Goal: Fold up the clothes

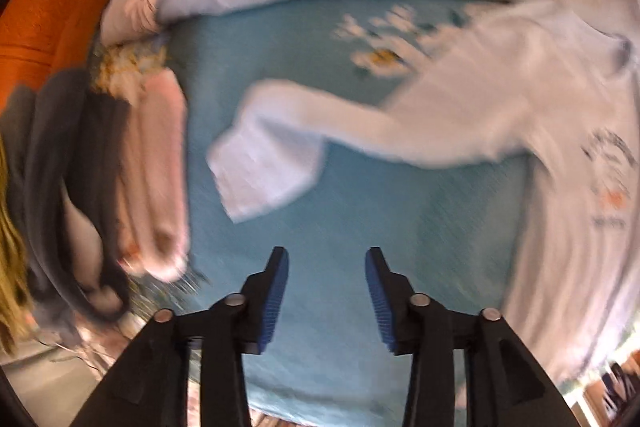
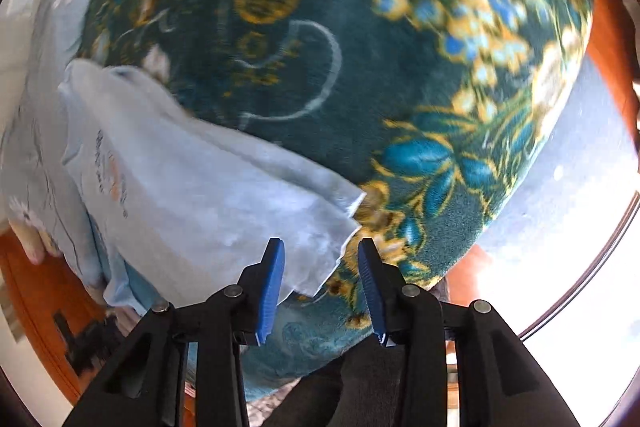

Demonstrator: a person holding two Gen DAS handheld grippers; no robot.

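White sweatshirt (image 1: 500, 115) lying spread on teal bedspread (image 1: 360, 207), sleeve (image 1: 272, 151) out flat. L gripper (image 1: 327, 259) hovering released, empty; R gripper (image 2: 320, 251) released over hem corner (image 2: 336, 227). Judging: fold in progress; next needs sleeve regrasp.

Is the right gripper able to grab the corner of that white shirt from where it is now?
Probably yes. The right gripper is open, and the white shirt has its hem corner lying just ahead of the fingertips on the patterned blanket, with nothing covering it. The jaws only need to move forward and close.
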